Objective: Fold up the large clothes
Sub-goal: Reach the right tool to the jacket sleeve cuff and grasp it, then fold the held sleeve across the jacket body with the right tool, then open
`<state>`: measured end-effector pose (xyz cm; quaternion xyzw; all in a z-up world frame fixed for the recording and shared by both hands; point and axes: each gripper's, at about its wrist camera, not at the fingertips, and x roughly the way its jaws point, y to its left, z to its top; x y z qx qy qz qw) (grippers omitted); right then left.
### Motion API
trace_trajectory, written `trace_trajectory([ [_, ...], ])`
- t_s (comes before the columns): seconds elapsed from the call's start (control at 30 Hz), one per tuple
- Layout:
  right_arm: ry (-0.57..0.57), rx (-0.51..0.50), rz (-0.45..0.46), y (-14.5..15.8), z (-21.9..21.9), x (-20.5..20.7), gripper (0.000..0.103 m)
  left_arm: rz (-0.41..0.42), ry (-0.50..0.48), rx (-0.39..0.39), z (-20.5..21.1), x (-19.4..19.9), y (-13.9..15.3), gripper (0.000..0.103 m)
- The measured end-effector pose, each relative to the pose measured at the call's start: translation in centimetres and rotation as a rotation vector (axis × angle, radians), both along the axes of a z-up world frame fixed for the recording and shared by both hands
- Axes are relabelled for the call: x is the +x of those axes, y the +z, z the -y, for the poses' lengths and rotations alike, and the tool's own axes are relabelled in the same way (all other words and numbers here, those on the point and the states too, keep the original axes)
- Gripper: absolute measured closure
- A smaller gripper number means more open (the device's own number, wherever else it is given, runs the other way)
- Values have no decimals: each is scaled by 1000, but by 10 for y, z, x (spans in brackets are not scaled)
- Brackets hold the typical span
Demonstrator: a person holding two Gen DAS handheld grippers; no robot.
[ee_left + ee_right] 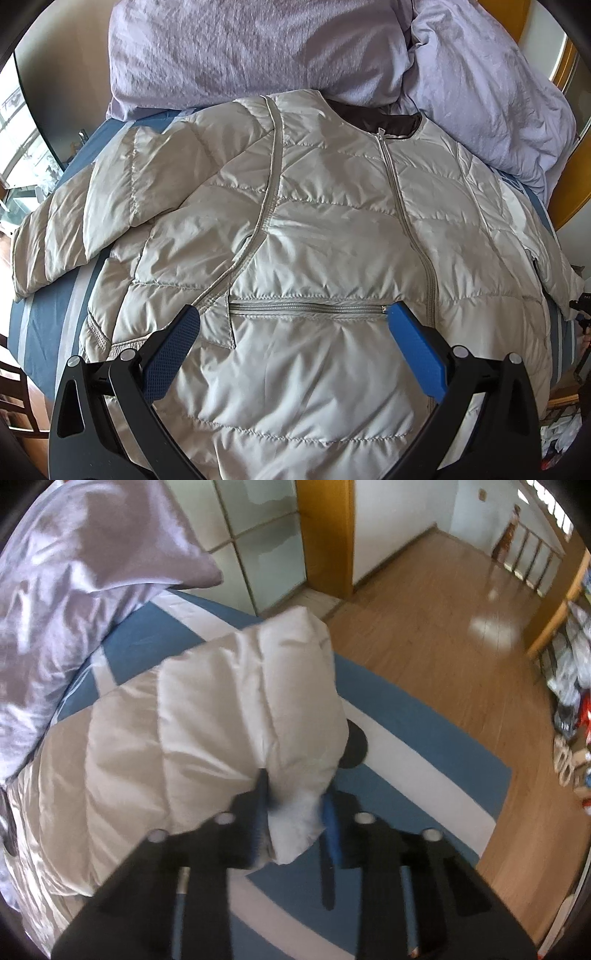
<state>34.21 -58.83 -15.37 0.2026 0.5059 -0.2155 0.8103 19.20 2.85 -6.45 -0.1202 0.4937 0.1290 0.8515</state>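
Note:
A pale grey quilted puffer jacket [314, 221] lies front up on the bed, zipped, collar toward the far side. Its left sleeve [74, 206] is spread out to the left. My left gripper [291, 314] is open and hovers over the jacket's lower front, its blue fingers on either side of a zipped pocket [306, 306]. In the right wrist view my right gripper [295, 805] is shut on the cuff end of the jacket's right sleeve [236, 701], which is lifted off the bed.
The bed has a blue sheet with white stripes [48, 314], also seen in the right wrist view [406, 746]. Lilac pillows and a duvet [258, 55] sit at the head. Wooden floor [443, 627] lies beyond the bed edge, with cluttered shelves [572, 686] at right.

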Motion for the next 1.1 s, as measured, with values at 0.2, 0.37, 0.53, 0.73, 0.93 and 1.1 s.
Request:
trace_trajectory([
  [0.2, 78, -59, 111, 44, -36, 8, 86, 14, 24, -18, -10, -5, 2, 1],
  [0.37, 230, -17, 238, 87, -96, 29, 86, 25, 45, -28, -19, -9, 3, 1],
  [0.53, 443, 32, 308, 115, -186, 50, 86, 39, 57, -27, -24, -16, 6, 1],
  [0.73, 652, 103, 266, 105, -293, 52, 86, 50, 94, -27, -37, -30, 8, 1],
  [0.93, 803, 166, 180, 78, -372, 41, 87, 52, 144, -25, -54, -44, 8, 1],
  [1.1, 937, 223, 143, 72, -439, 25, 87, 57, 174, -32, -64, -53, 8, 1],
])
